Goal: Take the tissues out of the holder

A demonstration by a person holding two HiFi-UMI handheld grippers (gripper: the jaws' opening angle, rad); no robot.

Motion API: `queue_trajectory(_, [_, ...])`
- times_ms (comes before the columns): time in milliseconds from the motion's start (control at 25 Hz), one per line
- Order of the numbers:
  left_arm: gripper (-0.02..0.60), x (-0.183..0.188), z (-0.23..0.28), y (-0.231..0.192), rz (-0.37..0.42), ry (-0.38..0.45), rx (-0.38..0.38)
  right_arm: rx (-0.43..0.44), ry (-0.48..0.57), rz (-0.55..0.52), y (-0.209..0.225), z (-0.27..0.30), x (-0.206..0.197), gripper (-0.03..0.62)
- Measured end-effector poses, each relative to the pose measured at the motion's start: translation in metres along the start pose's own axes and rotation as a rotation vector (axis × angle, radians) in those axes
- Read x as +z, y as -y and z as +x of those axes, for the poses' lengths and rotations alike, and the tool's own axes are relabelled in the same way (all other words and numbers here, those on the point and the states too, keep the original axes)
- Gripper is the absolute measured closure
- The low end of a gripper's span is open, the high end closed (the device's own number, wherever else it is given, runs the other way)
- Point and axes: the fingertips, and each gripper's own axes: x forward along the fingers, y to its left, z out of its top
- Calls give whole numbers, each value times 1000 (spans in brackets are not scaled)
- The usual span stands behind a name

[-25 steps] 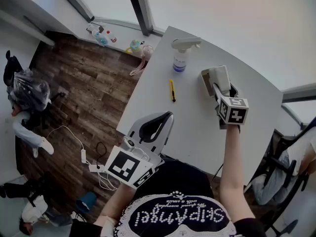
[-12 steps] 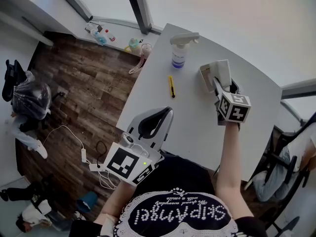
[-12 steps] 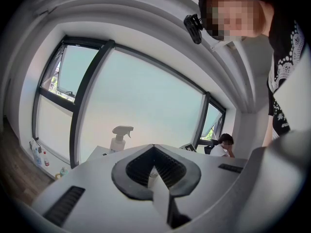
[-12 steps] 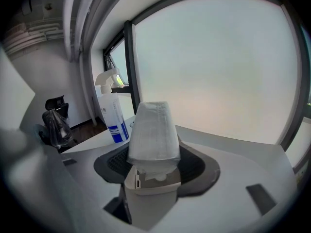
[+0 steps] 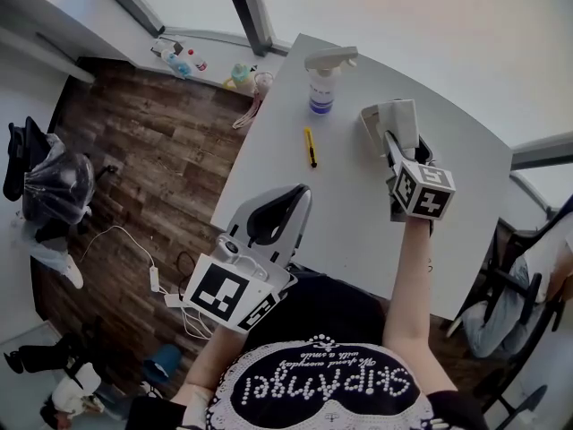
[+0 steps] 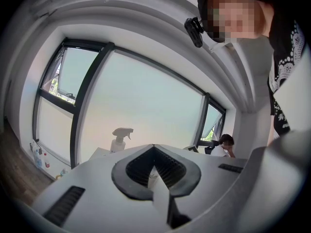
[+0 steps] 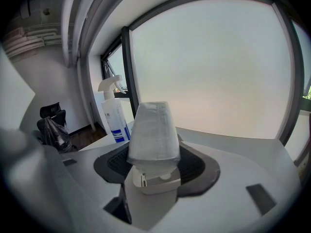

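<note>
Two grippers in view. R gripper (image 5: 397, 150) is clamped on the white holder (image 7: 155, 181), jaws wide either side of its base. The tissues (image 7: 153, 130) stand upright in it, on the table (image 5: 358, 231) near a spray bottle (image 5: 322, 88). L gripper (image 6: 153, 148) has jaws together w/ nothing btwn, by the table's near edge. A yellow pen-like thing (image 5: 310, 146) lies btwn bottle and L gripper.

Tissues (image 7: 153, 130) look crinkled paper, holder (image 7: 156, 182) smooth, probably plastic; table (image 5: 358, 195) matt, floor (image 5: 152, 177) wood-grained.
</note>
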Motion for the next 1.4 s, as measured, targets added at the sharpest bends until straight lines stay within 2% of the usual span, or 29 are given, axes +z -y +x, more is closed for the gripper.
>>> queue_trajectory(440, [580, 9, -5, -13, 22, 16, 38, -5, 29, 21, 1, -14, 6, 326])
queue_trajectory(1120, [580, 16, -16, -16, 48, 32, 34, 4, 62, 14, -14, -36, 13, 326])
queue_trajectory(1400, [580, 22, -25, -27, 50, 53, 57, 1, 89, 2, -19, -43, 25, 326])
